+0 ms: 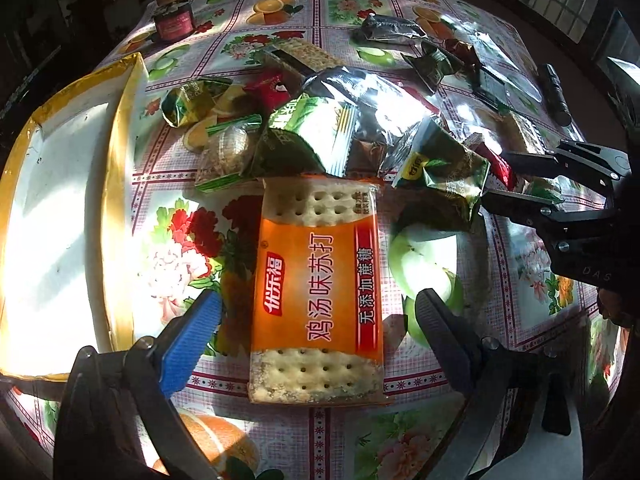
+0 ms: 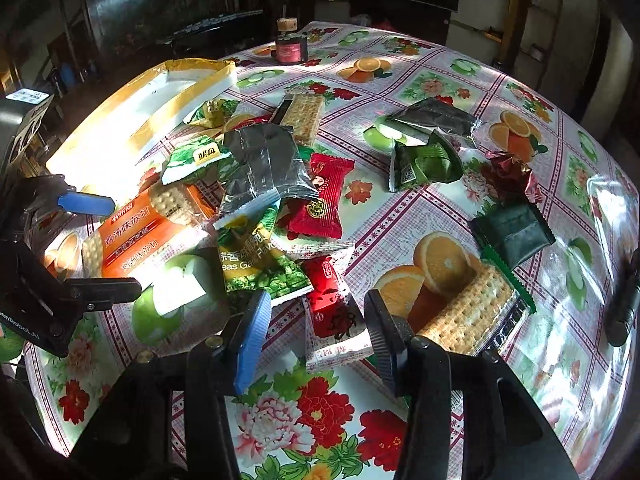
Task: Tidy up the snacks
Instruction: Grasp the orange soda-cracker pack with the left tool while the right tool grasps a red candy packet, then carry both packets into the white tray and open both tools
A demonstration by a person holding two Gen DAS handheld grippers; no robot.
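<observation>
Many small snack packets are strewn over a round table covered with a glossy fruit-and-flower oilcloth (image 2: 400, 216). At the left, a shallow white rectangular tray with a yellow rim (image 1: 120, 168) is set near the table's edge, its bright floor bare where it shows. Just right of it, the left gripper (image 1: 318, 320) is held above a long orange-labelled packet of soda crackers (image 1: 320, 280); its fingers are spread wide, a blue pad on one side of the packet and a black pad on the other, neither seen pressing it. The packet lies flat, with bare cloth along both long sides. Past its far end, a heap of green and silver foil packets (image 1: 312, 136) is piled, several overlapping. Further right, the right gripper (image 2: 316, 332) is lowered over a red-and-white wrapped sweet (image 2: 332, 320); the sweet is framed between its half-closed fingers, and contact by the pads cannot be told. Beside it to the right, a clear packet of pale crackers with a green end (image 2: 468, 312) lies on a printed orange. Open cloth is left nearest that camera and toward the far right rim, where a black cylindrical torch (image 1: 556, 96) is laid.
</observation>
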